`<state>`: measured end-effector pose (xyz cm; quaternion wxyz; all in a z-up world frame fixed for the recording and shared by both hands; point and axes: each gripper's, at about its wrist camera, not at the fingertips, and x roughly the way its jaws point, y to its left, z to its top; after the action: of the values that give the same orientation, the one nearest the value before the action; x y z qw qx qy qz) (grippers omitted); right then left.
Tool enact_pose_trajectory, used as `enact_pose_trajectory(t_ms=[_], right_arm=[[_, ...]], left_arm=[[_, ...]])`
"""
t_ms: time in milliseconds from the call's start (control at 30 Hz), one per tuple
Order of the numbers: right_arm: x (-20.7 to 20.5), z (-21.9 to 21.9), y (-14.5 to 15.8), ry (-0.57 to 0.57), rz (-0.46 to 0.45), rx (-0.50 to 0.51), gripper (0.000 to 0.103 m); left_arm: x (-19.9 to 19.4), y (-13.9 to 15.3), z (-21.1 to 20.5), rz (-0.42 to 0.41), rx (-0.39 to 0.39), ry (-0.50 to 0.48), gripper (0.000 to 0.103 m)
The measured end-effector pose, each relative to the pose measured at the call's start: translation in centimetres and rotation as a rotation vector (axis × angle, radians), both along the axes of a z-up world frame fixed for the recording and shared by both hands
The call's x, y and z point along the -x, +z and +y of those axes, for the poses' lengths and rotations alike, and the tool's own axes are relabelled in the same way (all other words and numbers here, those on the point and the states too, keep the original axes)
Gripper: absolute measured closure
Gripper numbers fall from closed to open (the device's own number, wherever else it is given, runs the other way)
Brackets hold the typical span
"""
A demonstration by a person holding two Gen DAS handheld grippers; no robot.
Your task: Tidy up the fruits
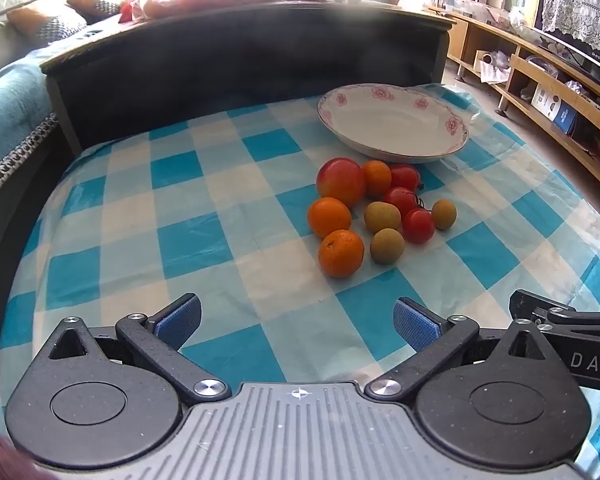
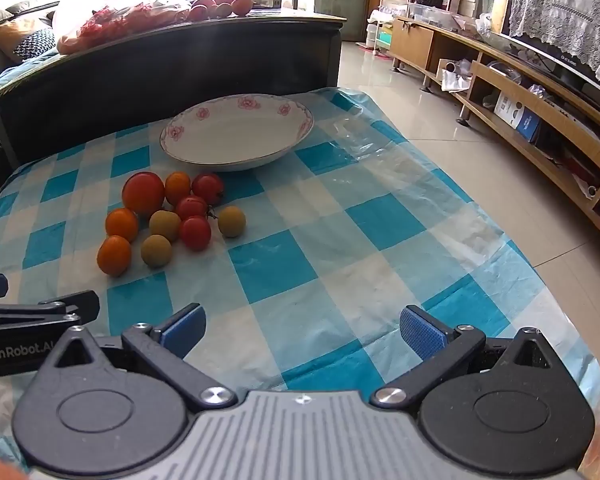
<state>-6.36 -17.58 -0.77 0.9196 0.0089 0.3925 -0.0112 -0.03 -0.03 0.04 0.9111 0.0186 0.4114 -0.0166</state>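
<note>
Blue-and-white checked plastic cloth point(image 2: 340, 240) covers the table. Both grippers hover low over its near edge, side by side: left gripper point(image 1: 296, 320) spread wide and empty, right gripper point(image 2: 302, 328) likewise. The floral-rimmed white dish point(image 2: 236, 136) sits empty at the far side. The fruit cluster point(image 1: 376, 216) lies just before it: oranges, tomatoes, small tan fruits. Items on the dark cabinet point(image 2: 172, 64) behind are glare-blurred.

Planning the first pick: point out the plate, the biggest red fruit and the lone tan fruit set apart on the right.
Plate point(image 1: 452, 124), left wrist view, right rim at a pink flower.
Biggest red fruit point(image 1: 341, 181), left wrist view, its centre.
Lone tan fruit point(image 2: 231, 221), right wrist view, its centre.
</note>
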Motion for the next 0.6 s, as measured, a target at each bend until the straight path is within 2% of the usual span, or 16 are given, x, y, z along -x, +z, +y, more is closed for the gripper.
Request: enact_pose_trajectory(t_ms=[600], right_arm=[[-0.1,0.2,-0.4,0.0,0.017,-0.011,0.0]], left_arm=[[0.0,-0.8,-0.1,0.012,-0.003,0.01,0.0]])
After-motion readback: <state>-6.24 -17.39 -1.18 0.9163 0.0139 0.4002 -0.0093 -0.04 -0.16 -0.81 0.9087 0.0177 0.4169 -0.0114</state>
